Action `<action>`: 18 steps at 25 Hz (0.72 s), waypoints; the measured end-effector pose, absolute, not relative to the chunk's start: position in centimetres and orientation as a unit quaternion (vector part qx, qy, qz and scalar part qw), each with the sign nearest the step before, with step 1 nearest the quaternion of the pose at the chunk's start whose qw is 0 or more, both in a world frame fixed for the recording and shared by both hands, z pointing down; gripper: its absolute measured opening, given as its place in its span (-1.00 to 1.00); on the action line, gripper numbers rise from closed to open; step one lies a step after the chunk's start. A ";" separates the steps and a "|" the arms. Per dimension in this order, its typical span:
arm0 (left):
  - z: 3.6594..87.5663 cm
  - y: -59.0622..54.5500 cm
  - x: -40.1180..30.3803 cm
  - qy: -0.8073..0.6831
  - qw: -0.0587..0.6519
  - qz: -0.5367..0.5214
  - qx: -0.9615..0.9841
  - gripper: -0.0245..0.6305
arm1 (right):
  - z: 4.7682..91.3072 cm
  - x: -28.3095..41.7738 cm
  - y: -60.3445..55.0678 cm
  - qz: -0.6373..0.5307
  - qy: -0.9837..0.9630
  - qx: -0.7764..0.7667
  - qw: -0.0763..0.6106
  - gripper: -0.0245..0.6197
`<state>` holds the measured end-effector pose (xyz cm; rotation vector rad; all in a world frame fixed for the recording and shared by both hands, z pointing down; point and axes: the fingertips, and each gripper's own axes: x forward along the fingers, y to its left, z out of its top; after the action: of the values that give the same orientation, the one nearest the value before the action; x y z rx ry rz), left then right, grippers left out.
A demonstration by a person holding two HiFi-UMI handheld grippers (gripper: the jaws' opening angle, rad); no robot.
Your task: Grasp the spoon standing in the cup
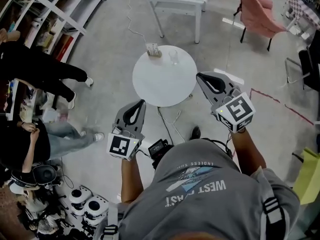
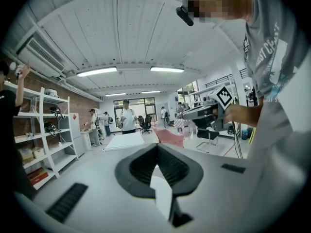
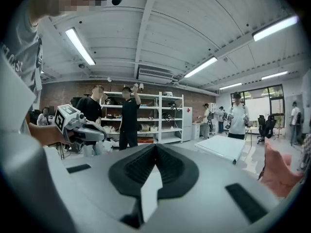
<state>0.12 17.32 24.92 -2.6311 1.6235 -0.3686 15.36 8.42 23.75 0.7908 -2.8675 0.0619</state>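
Only the head view took in the round white bench (image 1: 165, 86). It stood on the floor ahead of me, beyond both tips. My left tongs (image 1: 139, 103) hung short of its near edge. My right tongs (image 1: 199, 76) sat just off its right edge, touching nothing.

On the bench's far side stood a clear cup (image 1: 173, 57). A small tan box (image 1: 153, 50) stood near it to the left, apart from it. The cup was too small for me to make out the spoon or anything else inside. Whatever stood in the box was equally unclear.

Neither gripper view showed the bench or the cup, as both looked level across the room. The left gripper view had its jaws pressed together with nothing between them. Past them it caught my other tool, the rectangular white table (image 2: 124, 141) and a pink chair (image 2: 170, 136). The right gripper view also had its jaws together and empty. Behind them it showed white shelving (image 3: 160, 118) loaded with gear, and people standing in front of it.
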 end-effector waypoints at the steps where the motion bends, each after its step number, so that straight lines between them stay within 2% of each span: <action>1: 24.8 17.1 0.4 0.525 0.013 -0.117 -0.843 -0.91 | 24.0 15.5 8.1 0.023 -0.961 0.262 0.082 -0.92; 6: 24.8 16.2 0.7 0.529 0.010 -0.120 -0.840 -0.91 | 25.0 15.3 7.0 0.034 -0.963 0.252 0.089 -0.92; 18: 24.5 10.2 -4.4 0.459 0.027 -0.120 -0.880 -0.91 | 23.9 11.7 3.7 0.031 -0.942 0.324 0.085 -0.92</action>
<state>-4.35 10.24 24.46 -2.7177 1.4187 -0.3713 11.72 3.69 23.88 0.9658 -2.8077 0.0910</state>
